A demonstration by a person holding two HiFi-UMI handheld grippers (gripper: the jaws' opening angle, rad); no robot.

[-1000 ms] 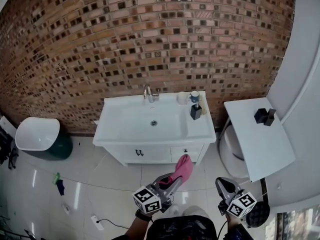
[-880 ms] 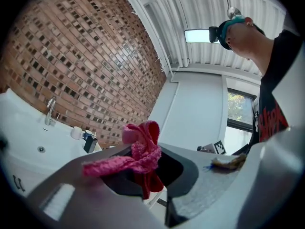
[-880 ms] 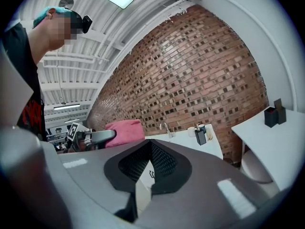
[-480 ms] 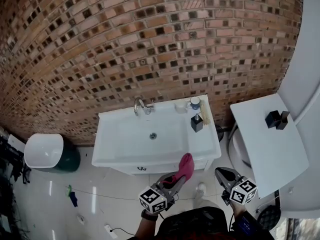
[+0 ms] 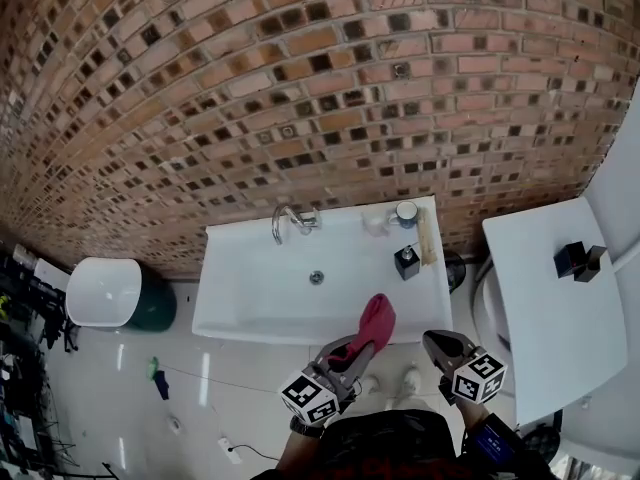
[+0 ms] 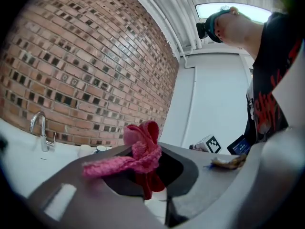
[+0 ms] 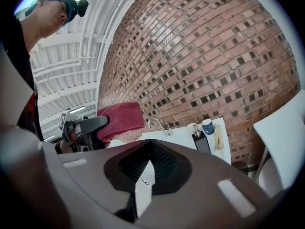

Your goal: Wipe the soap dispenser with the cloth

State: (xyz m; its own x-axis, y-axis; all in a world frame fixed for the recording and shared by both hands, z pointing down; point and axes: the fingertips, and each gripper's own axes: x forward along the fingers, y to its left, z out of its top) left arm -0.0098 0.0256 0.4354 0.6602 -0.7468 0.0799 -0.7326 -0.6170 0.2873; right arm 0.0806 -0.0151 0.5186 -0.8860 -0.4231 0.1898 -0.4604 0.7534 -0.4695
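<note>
Backdrop: brick wall (image 5: 300,88) behind a white sink (image 5: 250,303).
Left gripper (image 5: 362,348): I see it pinching the pink cloth (image 5: 377,320).
Right gripper (image 5: 432,341): pressed together, holding nothing.
Soap dispenser (image 5: 406,262): upright on the sink's right rear ledge, ahead of both grippers and between them.
Nearer: the cloth, I judge.

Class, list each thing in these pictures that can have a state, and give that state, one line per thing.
left gripper, shut on the cloth
right gripper, shut, nothing in it
cloth, bunched up, held in the air
soap dispenser, upright at the right of the sink, untouched
faucet, no water seen running
bin, lid shut
</note>
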